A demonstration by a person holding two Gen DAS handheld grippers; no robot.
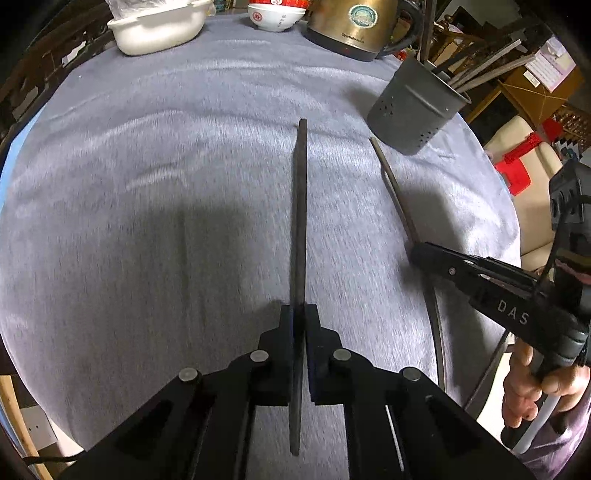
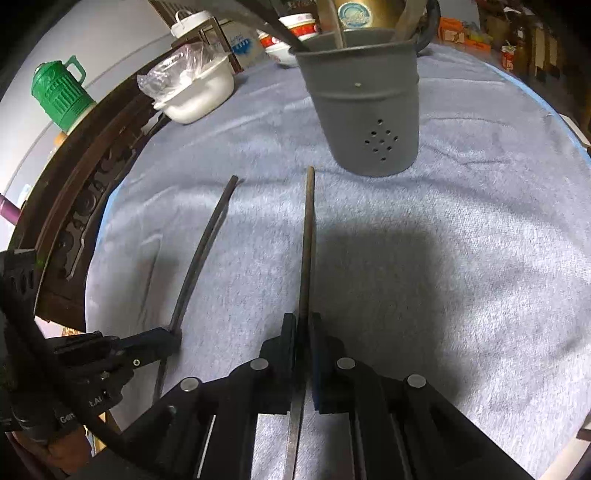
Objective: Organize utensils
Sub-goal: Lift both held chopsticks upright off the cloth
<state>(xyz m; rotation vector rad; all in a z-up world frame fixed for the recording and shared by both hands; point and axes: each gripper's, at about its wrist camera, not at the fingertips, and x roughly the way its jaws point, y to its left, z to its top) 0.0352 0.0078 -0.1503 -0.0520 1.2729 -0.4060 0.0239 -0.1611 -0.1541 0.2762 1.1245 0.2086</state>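
Observation:
Two long dark chopsticks are held over the grey cloth-covered table [image 1: 147, 221]. My left gripper [image 1: 299, 314] is shut on one chopstick [image 1: 301, 206], which runs straight ahead between its pads. In the right wrist view that left gripper [image 2: 175, 336] sits at the lower left, with its chopstick [image 2: 207, 251] slanting up from it. My right gripper [image 2: 303, 317] is shut on the other chopstick [image 2: 307, 236], whose tip lies just short of a grey perforated utensil holder [image 2: 365, 110]. The holder [image 1: 417, 107] stands upright with several sticks inside. From the left wrist view the right gripper [image 1: 415, 254] clamps its chopstick [image 1: 393, 184].
A white basin [image 1: 155, 29] with a plastic bag, red-and-white bowls [image 1: 275, 14] and a gold kettle [image 1: 354, 29] stand along the far edge. A carved wooden chair back [image 2: 74, 221] and a green jug [image 2: 59, 92] are beyond the left table edge. A hand [image 1: 532, 391] grips the right handle.

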